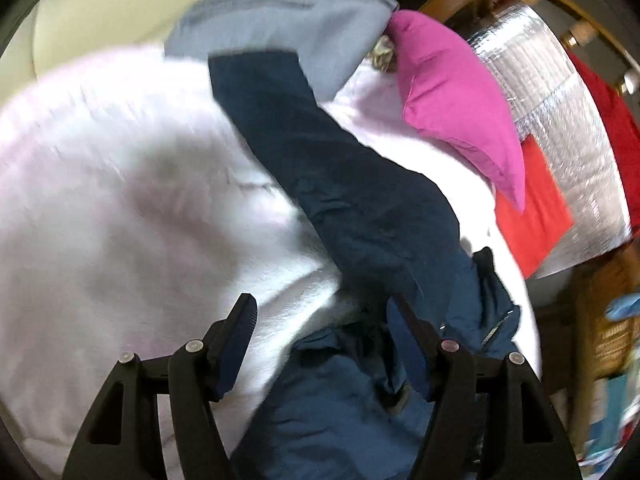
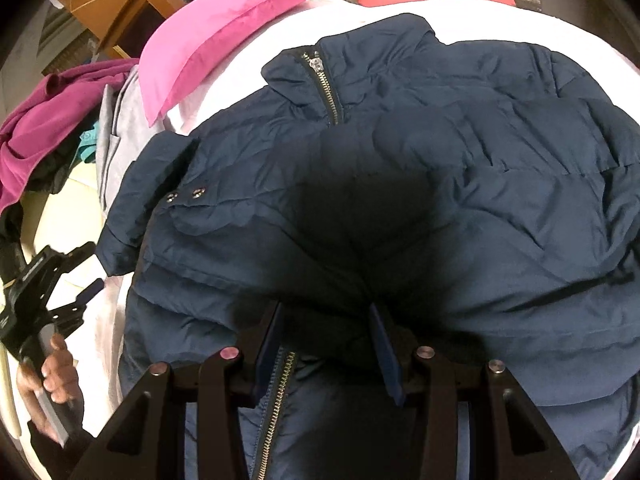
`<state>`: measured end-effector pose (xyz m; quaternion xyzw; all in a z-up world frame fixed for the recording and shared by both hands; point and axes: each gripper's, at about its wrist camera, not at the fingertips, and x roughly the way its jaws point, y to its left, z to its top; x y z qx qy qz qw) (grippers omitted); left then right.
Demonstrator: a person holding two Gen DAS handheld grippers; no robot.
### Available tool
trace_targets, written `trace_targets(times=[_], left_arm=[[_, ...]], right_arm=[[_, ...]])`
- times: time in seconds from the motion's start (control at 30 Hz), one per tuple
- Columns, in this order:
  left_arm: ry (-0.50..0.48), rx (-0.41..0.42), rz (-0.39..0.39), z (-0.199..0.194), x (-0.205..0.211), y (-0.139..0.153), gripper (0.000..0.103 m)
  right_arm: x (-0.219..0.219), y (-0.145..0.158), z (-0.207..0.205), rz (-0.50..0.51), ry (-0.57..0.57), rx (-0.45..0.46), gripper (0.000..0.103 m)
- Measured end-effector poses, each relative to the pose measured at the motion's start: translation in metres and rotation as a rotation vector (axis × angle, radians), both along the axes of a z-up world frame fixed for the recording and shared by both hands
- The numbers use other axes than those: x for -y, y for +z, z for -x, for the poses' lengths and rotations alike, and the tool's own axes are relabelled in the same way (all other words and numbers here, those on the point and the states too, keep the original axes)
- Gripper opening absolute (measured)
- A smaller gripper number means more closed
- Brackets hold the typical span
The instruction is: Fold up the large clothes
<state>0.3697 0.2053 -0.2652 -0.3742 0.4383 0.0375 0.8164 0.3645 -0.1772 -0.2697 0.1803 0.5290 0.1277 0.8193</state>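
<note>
Two claws at work: the right gripper (image 2: 326,344) sits half-spread over the navy jacket (image 2: 400,184), pinching nothing I can confirm. At nine o'clock the left gripper (image 2: 86,276) is spread, empty. Puffy, slippery, light: grab the sleeve (image 2: 144,200) cuff or hem.

Motion blur smears the white bedding (image 1: 120,200); the navy jacket (image 2: 400,200) runs off the frame's bottom edge.

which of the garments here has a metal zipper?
The navy puffer jacket, spread on the white blanket. Its zipper runs down from the collar; the grey garment and magenta one beside it show none.
</note>
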Motion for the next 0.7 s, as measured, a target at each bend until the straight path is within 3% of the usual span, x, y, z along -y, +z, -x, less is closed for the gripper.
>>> trace_targets(times=[0.23,0.43,0.7], left_arm=[[-0.001,0.041,0.148,-0.024,0.004,-0.015,0.064],[0.009,0.039,0.237,-0.031,-0.001,-0.020,0.038],[0.005,0.098,0.212,-0.030,-0.001,-0.010,0.016]], right_arm=[[0.001,-0.002,-0.001,-0.010,0.007,0.004,0.049],[-0.001,-0.002,-0.003,-0.001,0.018,0.006,0.049],[-0.002,-0.004,-0.002,-0.006,0.018,0.021,0.050]])
